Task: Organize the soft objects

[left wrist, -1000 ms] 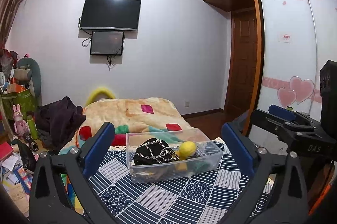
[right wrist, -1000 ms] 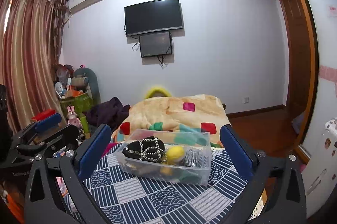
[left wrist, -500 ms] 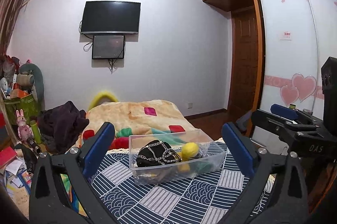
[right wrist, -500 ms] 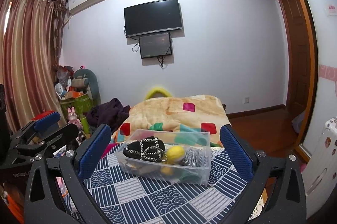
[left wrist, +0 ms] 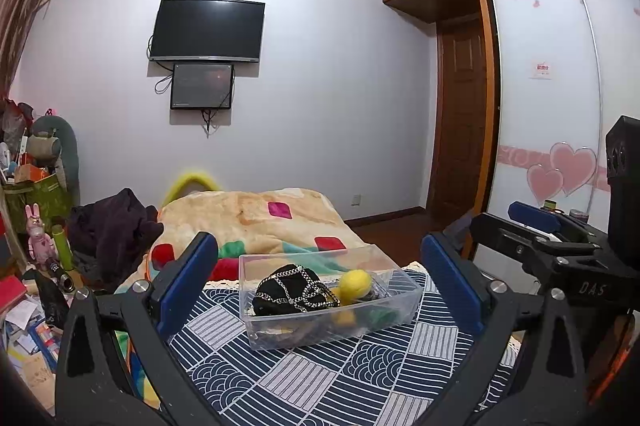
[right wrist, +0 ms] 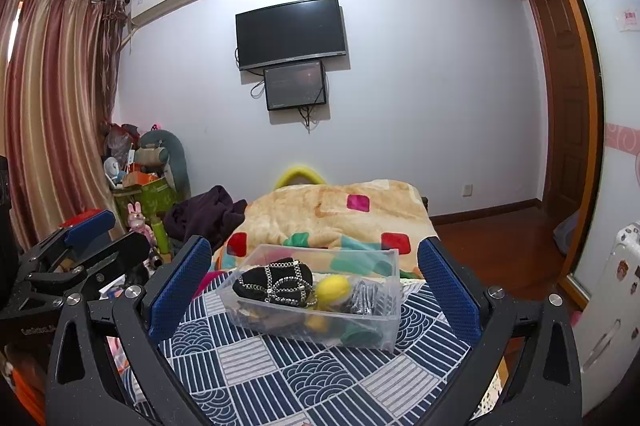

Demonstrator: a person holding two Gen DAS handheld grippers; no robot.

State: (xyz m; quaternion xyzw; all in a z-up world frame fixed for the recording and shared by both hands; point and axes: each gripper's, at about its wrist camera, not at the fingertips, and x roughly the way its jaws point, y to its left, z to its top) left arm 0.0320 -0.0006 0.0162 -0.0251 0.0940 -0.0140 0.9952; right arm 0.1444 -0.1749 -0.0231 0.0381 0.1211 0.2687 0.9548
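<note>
Both pairs of jaws stand spread wide and hold nothing: the left gripper [left wrist: 320, 282] and right gripper [right wrist: 314, 280] hover level, short of the clear plastic bin [left wrist: 394, 312] on the navy patterned cloth [left wrist: 320, 378]. Inside lie a black chain-netted pouch [left wrist: 294, 290] and a fuzzy yellow ball [left wrist: 355, 282] (touching). "DAS" marks the right gripper's body.
</note>
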